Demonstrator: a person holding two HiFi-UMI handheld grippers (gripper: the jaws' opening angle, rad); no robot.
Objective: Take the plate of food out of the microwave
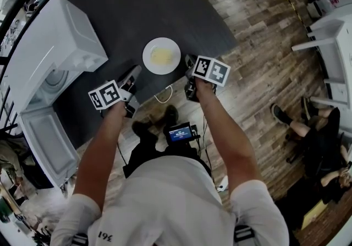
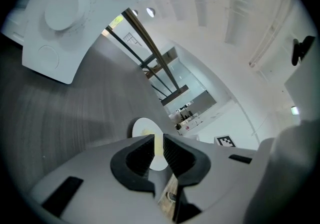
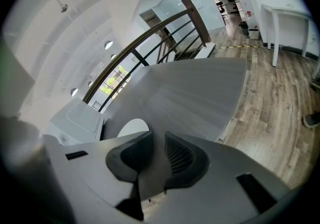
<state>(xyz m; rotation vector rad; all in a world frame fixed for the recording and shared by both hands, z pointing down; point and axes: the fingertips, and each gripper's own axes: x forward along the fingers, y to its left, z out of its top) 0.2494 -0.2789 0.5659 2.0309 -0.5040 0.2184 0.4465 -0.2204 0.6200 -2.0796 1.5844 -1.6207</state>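
Observation:
A white plate (image 1: 161, 55) with yellow food sits on the dark grey table (image 1: 137, 3), outside the white microwave (image 1: 55, 58), whose door (image 1: 47, 140) hangs open at the lower left. My left gripper (image 1: 133, 71) hovers just left of and nearer than the plate, apart from it. To the plate's right is my right gripper (image 1: 190, 66), also not touching. In the left gripper view the gripper (image 2: 158, 140) is shut and empty, with the plate (image 2: 142, 128) beyond its tips. The right gripper (image 3: 159, 138) is shut too, the plate (image 3: 131, 128) ahead to its left.
The microwave's dial panel (image 2: 65, 22) stands left of the left gripper. The table's near edge, with a looped cable (image 1: 163, 96), lies below the grippers. Wooden floor, a white desk (image 1: 330, 36) and a seated person's legs (image 1: 305, 124) are at the right.

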